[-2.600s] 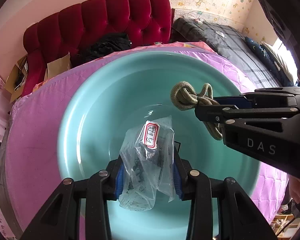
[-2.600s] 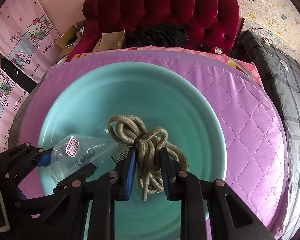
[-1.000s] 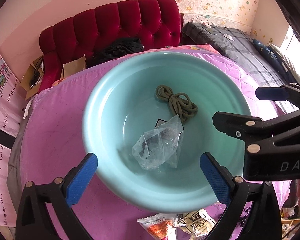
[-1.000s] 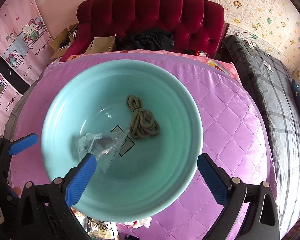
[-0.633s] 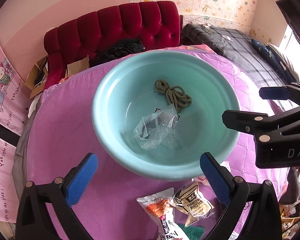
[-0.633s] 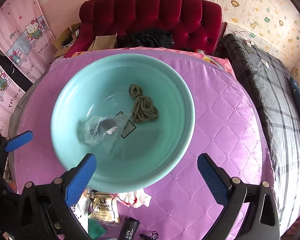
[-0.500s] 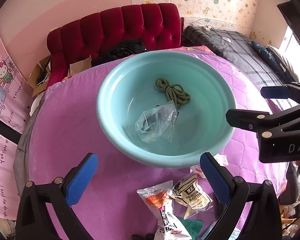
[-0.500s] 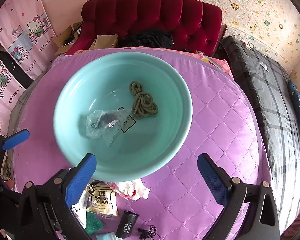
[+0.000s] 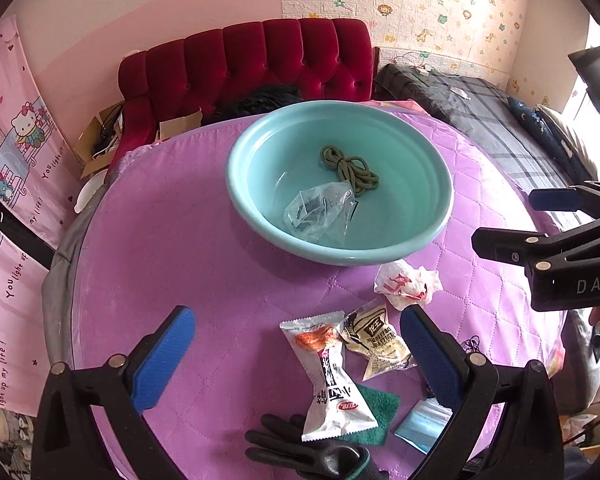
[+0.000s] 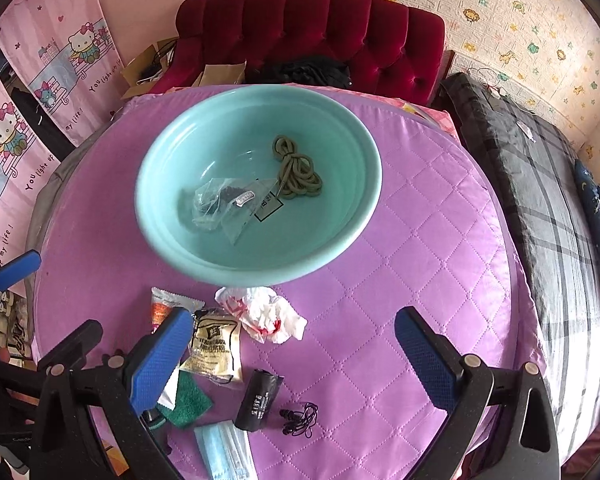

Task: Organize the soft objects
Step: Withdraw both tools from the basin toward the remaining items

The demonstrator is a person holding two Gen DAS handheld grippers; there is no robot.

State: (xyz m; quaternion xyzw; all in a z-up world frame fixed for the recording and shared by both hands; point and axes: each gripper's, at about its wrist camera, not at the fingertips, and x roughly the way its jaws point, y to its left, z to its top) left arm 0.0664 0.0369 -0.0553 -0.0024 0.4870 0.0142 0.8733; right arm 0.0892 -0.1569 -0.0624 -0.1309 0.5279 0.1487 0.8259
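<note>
Basin [image 9: 436, 216], teal, round: sits on purple quilted table [image 9: 172, 240], far-centre. Holds 2 items:
- rope [image 9: 350, 168], olive, coiled/knotted, lying at basin bottom toward far side.
- clear plastic bag [image 9: 320, 214] w/ dark contents, just beside rope on its near side; small label visible in right wrist view.

Loose items on table, near side of basin:
- crumpled white wrapper w/ red print [image 9: 406, 286], just below basin rim.
- snack packet, white/orange [image 9: 328, 372], lying over edge of green scouring pad [image 9: 380, 400].
- beige sachet w/ black print [image 9: 376, 338], touching snack packet.
- black glove [image 9: 300, 450], at near edge, partly under snack packet.
- blue face mask [image 10: 224, 454], near edge.
- black cylinder w/ white print [image 10: 258, 400], lying on its side, next to mask.
- black earphones [image 10: 300, 420], tangled, just beside cylinder.

Left gripper [image 9: 296, 356]: fingers wide apart, nothing held, above the snack packets.
Right gripper [image 10: 288, 352]: fingers wide apart, nothing held, above wrapper/cylinder area.

Bkgd: red tufted headboard [image 10: 312, 32]; plaid bedding [image 10: 540, 200] to the right; pink cartoon curtain [image 10: 20, 120] to the left.
</note>
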